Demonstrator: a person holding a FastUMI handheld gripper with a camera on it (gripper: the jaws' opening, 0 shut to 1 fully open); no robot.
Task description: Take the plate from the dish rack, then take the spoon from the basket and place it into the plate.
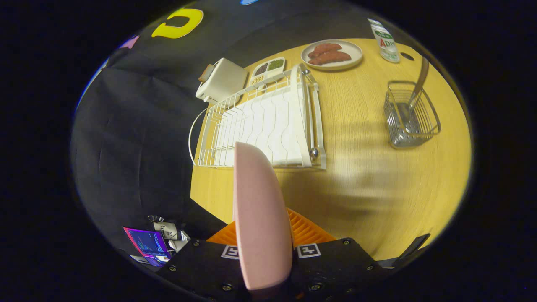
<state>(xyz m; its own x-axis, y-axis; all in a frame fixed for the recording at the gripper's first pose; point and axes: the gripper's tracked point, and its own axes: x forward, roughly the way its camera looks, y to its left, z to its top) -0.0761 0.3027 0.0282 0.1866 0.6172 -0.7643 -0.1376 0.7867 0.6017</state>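
The pale pink plate [261, 218] stands on edge between the gripper's [268, 247] two fingers, clamped there, its rim running straight ahead of the gripper so that it shows as a long narrow blade. It is held clear above the yellow wooden table [361, 180] and is already out of the white wire dish rack [260, 126], which sits just beyond the plate's far tip and a little to the left, its slots bare.

What the next move turns on, I'd say, is the open stretch of tabletop ahead and to the right of the plate, between the rack and the small silver wire basket [409, 115]. The basket stands well apart from the gripper, far off to the right, and the metal spoon [419, 84] leans in it with its handle sticking up and tilted away toward the table's far edge. So the plate has to go down flat somewhere in that gap first, then the gripper must swing right and reach for a handle whose long axis runs upward out of the basket.

Further back sit a round plate of brownish food [331, 54], a white compartment tray [268, 69] beside a white boxy object [222, 79], and a green-and-white carton [384, 40]. None of them crowd the landing spot.
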